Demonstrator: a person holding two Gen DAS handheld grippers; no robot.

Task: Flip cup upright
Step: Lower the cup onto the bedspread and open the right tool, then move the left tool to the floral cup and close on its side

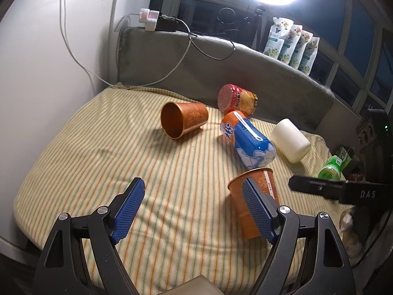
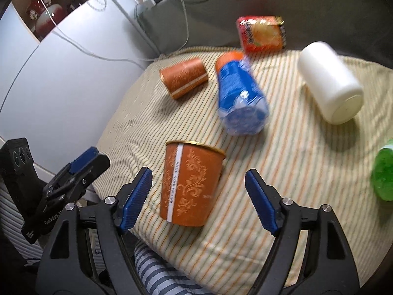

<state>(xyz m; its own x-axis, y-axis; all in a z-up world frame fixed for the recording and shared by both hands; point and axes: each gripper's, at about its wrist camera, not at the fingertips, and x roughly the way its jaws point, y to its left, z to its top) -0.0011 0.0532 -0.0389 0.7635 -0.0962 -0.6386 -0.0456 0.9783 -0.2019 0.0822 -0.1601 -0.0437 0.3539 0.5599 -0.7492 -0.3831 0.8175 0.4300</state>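
Note:
An orange paper cup (image 2: 190,184) stands upright, mouth up, on the striped cloth, between the open fingers of my right gripper (image 2: 197,194), which do not touch it. In the left wrist view this cup (image 1: 255,201) is partly behind my left gripper's right finger. A second orange cup (image 1: 183,120) lies on its side farther back, mouth facing the left camera; it also shows in the right wrist view (image 2: 184,77). My left gripper (image 1: 192,201) is open and empty above the cloth. The right gripper (image 1: 319,186) shows at the right of the left wrist view, and the left gripper (image 2: 81,164) at the left of the right wrist view.
A blue and orange bottle (image 1: 248,140), a white cylinder (image 1: 289,140), a red snack canister (image 1: 235,99) and a green bottle (image 1: 331,169) lie on the striped cloth (image 1: 98,152). A grey padded ledge (image 1: 221,61) and cables (image 1: 172,68) are behind. A white wall (image 1: 49,61) is left.

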